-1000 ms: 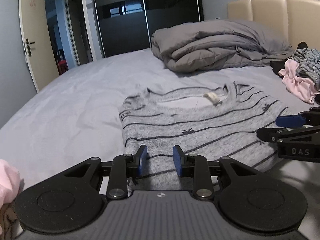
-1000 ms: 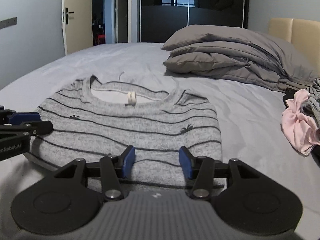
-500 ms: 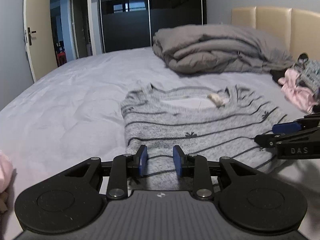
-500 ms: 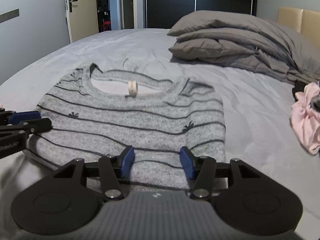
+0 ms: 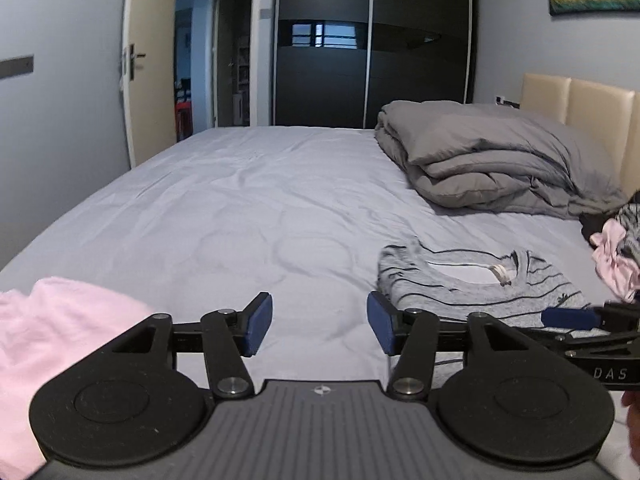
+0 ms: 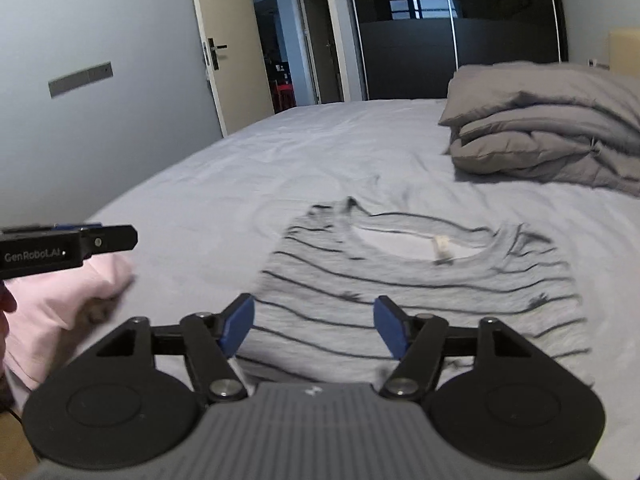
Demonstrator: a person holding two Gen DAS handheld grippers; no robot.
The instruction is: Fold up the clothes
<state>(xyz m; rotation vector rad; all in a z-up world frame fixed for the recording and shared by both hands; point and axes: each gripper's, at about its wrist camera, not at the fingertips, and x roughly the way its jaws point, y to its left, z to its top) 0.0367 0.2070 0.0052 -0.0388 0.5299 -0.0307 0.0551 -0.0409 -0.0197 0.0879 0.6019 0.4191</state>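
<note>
Striped sweater point(image 6: 420, 280) flat on bed point(image 6: 248, 168), under right tool point(image 6: 314, 326)

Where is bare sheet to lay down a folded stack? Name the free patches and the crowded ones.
Free: the broad sheet between the striped grey top, the folded duvet and the door-side edge. Crowded: the clothes heap by the headboard, and the pink garment at the near left corner.
</note>
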